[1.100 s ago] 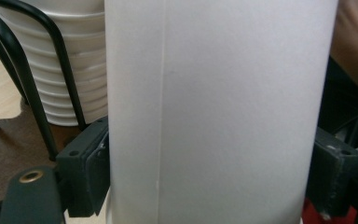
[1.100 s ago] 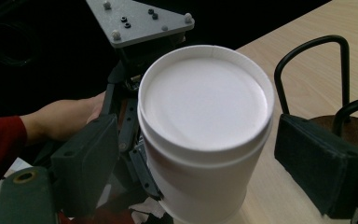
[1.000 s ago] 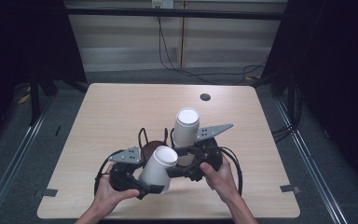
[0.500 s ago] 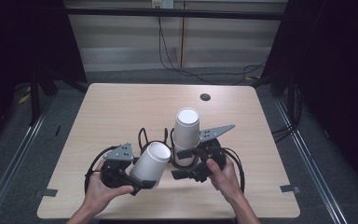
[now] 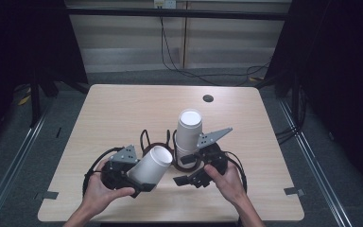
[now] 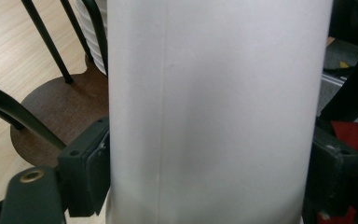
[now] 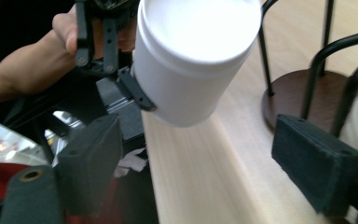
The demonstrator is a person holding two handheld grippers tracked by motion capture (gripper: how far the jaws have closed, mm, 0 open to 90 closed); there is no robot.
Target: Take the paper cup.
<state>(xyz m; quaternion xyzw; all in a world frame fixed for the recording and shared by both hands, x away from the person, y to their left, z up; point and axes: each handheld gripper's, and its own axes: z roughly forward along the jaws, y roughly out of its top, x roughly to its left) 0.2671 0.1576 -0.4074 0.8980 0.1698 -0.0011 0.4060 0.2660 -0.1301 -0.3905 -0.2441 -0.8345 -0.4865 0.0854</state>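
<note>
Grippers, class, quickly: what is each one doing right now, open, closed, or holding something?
Left gripper: closed on the white paper cup, jaws pressing both its sides.
Right gripper: open, nothing between its jaws.

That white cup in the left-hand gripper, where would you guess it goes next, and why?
Probably a short carry clear of the rack, then down onto bare table. The left gripper is clamped on the white cup, tilted and lifted free of the stack of cups in the wire rack. The right gripper is open with nothing between its jaws, so it could help steady the cup.
</note>
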